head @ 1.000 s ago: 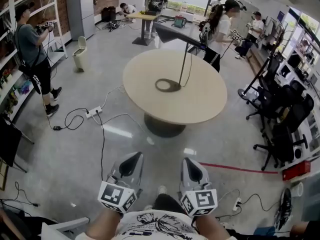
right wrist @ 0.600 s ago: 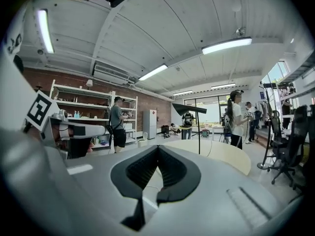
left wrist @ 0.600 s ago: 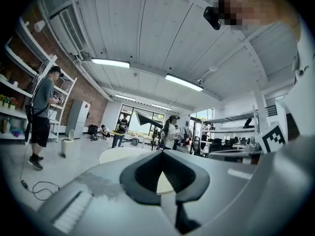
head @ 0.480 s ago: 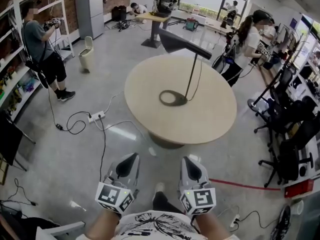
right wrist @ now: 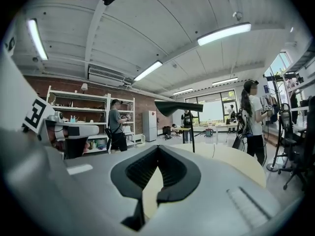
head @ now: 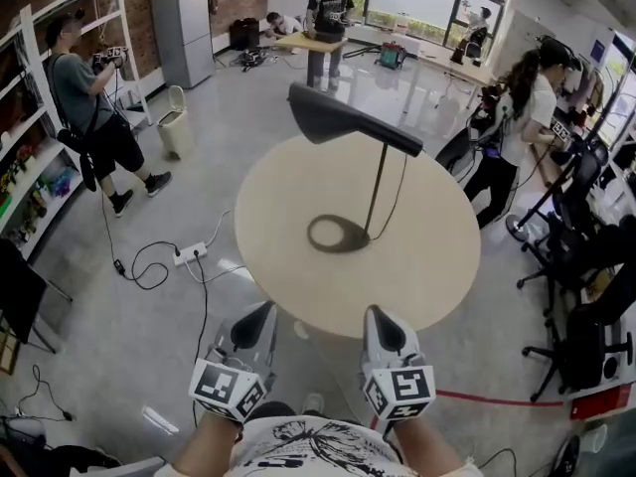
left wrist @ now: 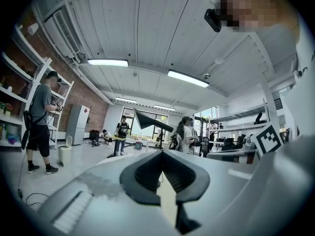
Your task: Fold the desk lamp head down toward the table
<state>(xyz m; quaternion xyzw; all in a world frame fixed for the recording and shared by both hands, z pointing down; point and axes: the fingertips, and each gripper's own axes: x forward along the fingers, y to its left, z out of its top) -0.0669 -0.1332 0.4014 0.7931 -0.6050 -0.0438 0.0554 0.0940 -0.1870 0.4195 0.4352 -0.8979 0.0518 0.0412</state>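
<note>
My left tongs [head: 264, 316] and right tongs [head: 377, 318] are both closed on nothing, side by side at the near rim of the round bench [head: 427, 266]. The desk lamp [head: 375, 182] stands well ahead, between their lines, with its head [head: 343, 120] raised on an upright stem. A power strip [head: 187, 254] with cables lies on the floor left of the left tongs, and a person [head: 522, 117] stands beyond the bench to the right.

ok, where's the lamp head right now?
Head view, upper centre: the lamp head sits raised on its thin pole above the round table, extending left over the ring base.
</note>
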